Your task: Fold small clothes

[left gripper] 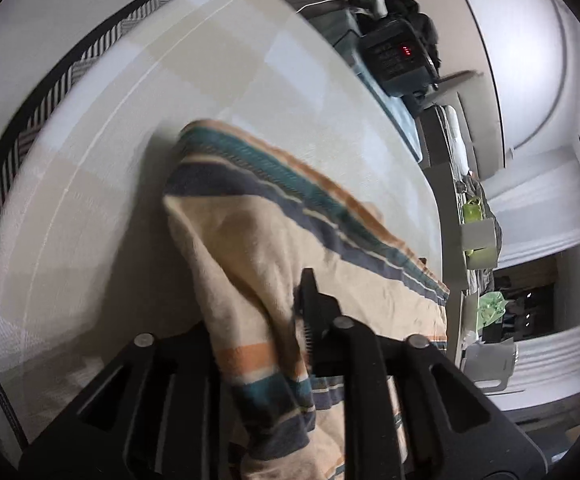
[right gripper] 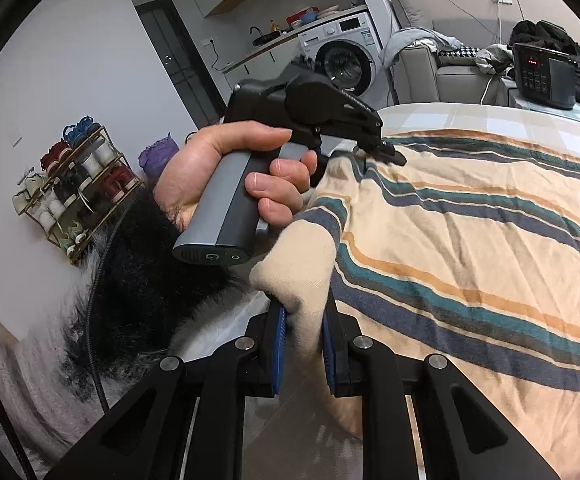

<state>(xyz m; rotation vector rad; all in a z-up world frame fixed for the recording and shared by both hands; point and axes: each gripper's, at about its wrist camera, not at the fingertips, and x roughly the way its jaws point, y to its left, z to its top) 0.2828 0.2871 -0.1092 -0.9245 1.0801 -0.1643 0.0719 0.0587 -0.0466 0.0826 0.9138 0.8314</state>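
A cream garment (left gripper: 250, 240) with teal, navy and orange stripes lies partly lifted over a pale checked bed sheet (left gripper: 130, 140). My left gripper (left gripper: 286, 304) is shut on a fold of it; cloth drapes over and hides the left finger. In the right wrist view a hand (right gripper: 226, 168) holds that left gripper (right gripper: 385, 154), which pinches the garment's far edge. The striped garment (right gripper: 469, 240) spreads to the right. My right gripper (right gripper: 301, 332) is shut on its near cream corner, held between blue pads (right gripper: 278, 340).
A black appliance (right gripper: 545, 76) with a red display sits at the bed's far end, with a grey sofa (right gripper: 421, 68) and washing machine (right gripper: 341, 56) behind. A shoe rack (right gripper: 74, 184) stands at the left wall. Furry black and white fabric (right gripper: 130, 260) lies below the hand.
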